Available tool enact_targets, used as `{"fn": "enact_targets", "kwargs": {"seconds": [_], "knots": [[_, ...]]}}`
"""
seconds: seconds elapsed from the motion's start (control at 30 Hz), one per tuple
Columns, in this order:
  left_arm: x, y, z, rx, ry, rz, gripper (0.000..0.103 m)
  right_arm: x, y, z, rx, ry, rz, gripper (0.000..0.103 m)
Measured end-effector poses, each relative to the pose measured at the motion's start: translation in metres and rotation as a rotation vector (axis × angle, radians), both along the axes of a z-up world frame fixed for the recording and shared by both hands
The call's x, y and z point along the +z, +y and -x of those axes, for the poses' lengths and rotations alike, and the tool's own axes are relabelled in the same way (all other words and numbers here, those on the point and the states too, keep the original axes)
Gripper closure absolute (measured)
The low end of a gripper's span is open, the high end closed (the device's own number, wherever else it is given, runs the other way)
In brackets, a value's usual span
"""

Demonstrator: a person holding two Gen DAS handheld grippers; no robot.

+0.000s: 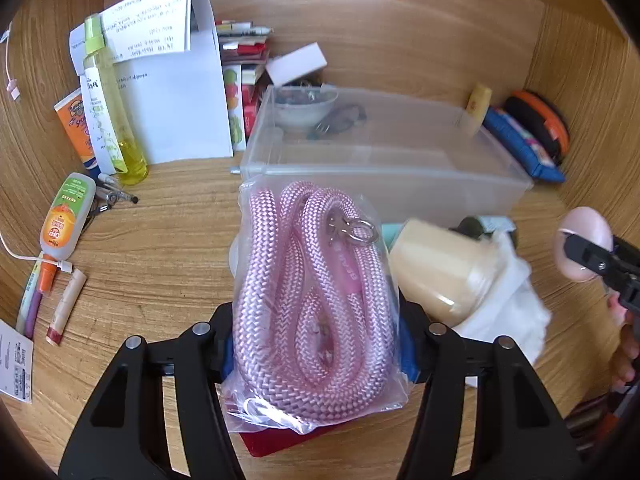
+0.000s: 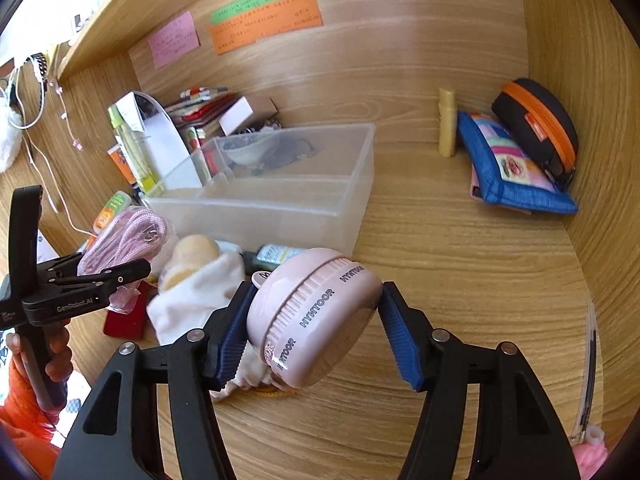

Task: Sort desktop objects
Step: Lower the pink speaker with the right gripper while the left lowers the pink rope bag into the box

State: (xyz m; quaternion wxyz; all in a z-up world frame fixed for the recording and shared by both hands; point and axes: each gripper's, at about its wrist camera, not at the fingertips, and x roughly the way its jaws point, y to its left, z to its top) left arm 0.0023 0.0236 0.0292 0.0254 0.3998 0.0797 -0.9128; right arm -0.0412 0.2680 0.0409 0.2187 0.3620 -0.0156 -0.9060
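Left gripper [image 1: 316, 344] is clamped on the bagged pink rope [image 1: 316, 292], right gripper [image 2: 316, 328] on the pink case [image 2: 316, 316]; carry both level into the clear bin [image 2: 320, 208] ahead.

Both handheld grippers work at once: the left gripper [image 1: 316, 344] clamps a bagged pink rope [image 1: 316, 292] between its blue pads, while the right gripper [image 2: 316, 332] pinches a pink round case [image 2: 316, 316], a bare hand [image 2: 48, 356] gripping the left handle.
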Motion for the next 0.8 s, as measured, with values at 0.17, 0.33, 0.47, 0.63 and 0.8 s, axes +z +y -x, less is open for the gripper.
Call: {"fn": "enact_targets", "kwargs": {"seconds": [0.17, 0.33, 0.47, 0.63, 0.8], "knots": [[0.019, -0.011, -0.006, -0.013, 0.041, -0.016, 0.044, 0.012, -0.005, 0.003, 0.015, 0.034, 0.01, 0.044], [0.04, -0.023, -0.006, 0.0, 0.107, -0.004, 0.044, 0.02, -0.011, 0.011, 0.016, 0.066, 0.014, 0.044], [0.051, -0.031, 0.0, -0.001, 0.14, 0.002, 0.044, 0.027, -0.014, 0.022, 0.013, 0.088, 0.032, 0.044], [0.059, -0.044, 0.018, -0.019, 0.149, -0.015, 0.044, 0.043, -0.02, 0.038, 0.015, 0.121, 0.05, 0.044], [0.067, -0.05, 0.042, -0.037, 0.149, -0.036, 0.044, 0.055, -0.031, 0.059, 0.031, 0.139, 0.055, 0.044]]}}
